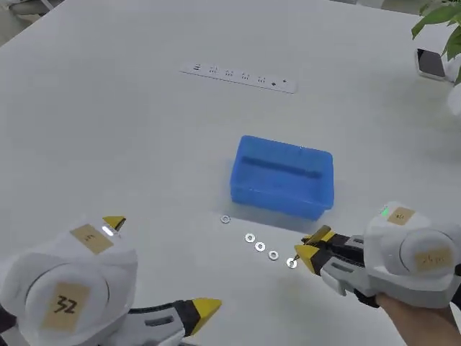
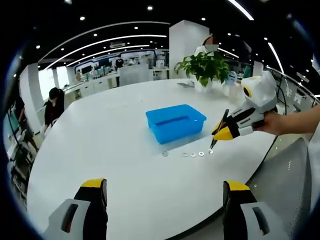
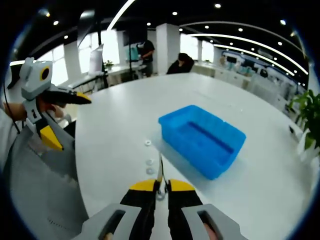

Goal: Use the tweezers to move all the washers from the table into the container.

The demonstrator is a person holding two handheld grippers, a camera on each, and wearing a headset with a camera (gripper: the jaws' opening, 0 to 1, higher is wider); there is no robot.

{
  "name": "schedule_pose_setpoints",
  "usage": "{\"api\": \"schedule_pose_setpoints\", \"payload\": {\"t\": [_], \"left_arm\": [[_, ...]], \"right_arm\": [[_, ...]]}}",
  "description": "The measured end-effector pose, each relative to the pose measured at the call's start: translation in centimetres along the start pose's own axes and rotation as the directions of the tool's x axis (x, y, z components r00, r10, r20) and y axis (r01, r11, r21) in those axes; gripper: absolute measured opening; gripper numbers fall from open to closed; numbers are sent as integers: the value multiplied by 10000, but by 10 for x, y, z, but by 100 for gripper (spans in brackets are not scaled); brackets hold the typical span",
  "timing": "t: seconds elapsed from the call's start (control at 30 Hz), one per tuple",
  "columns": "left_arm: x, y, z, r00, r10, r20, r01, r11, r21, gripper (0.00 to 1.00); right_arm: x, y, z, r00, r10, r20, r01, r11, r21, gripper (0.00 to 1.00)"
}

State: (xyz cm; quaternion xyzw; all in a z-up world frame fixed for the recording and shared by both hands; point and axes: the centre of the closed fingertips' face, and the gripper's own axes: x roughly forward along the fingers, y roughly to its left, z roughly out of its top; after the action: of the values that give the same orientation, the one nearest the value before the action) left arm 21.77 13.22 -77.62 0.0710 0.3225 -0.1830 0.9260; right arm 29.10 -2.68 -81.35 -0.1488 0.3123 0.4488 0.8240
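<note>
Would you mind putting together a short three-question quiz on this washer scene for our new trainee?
1. Count: how many washers lie on the table?
2. Which gripper is shut on the tweezers?
3. True or false: the blue container already holds several washers.
Key: 1: five. 2: the right gripper. 3: false, its floor looks bare.
</note>
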Motion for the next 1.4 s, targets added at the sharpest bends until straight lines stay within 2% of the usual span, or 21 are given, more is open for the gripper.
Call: {"api": "schedule_pose_setpoints", "payload": {"t": [0.13, 0.27, 0.37, 0.57, 0.8, 0.93, 1.07, 1.17, 1.3, 1.37, 1.4], "left_arm": [[-3, 8, 0, 9994, 345, 60, -344, 9994, -76, 99], [-3, 9, 0, 9990, 433, 127, -434, 9991, 32, 99], [-3, 7, 0, 9995, 326, 17, -326, 9993, 153, 99], [-3, 8, -2, 9991, 427, -43, -425, 9982, 431, 99], [-4, 12, -4, 9989, 462, -120, -452, 9967, 672, 99], [-5, 11, -6, 9992, 346, -175, -335, 9975, 627, 99], [-4, 9, -6, 9995, 239, -188, -221, 9956, 909, 99], [-3, 8, -4, 9999, 139, -103, -127, 9936, 1123, 99], [-1, 8, 3, 9992, -220, 325, 177, 9919, 1254, 99], [2, 11, 2, 9983, -104, 579, 34, 9929, 1188, 99], [3, 11, 1, 9986, -108, 527, 48, 9936, 1131, 99]], "right_arm": [[2, -1, -4, 10000, 66, -59, -64, 9997, 255, 5], [3, -5, -3, 10000, 14, 41, -16, 9986, 526, 4], [4, -6, -2, 10000, 0, 66, -4, 9985, 549, 4], [2, -7, 1, 9999, -123, 94, 120, 9993, 342, 4], [4, -7, -3, 10000, -40, 28, 38, 9982, 598, 4], [4, -7, -3, 10000, -79, 30, 77, 9985, 542, 4], [5, -6, -4, 10000, -54, -8, 55, 9983, 588, 4], [6, -4, -4, 10000, -94, 17, 93, 9987, 497, 4], [6, -3, -4, 9998, -177, 75, 173, 9989, 436, 4], [6, -3, -4, 9997, -213, 121, 207, 9989, 428, 4], [6, -3, -4, 9996, -246, 146, 239, 9987, 450, 3]]}}
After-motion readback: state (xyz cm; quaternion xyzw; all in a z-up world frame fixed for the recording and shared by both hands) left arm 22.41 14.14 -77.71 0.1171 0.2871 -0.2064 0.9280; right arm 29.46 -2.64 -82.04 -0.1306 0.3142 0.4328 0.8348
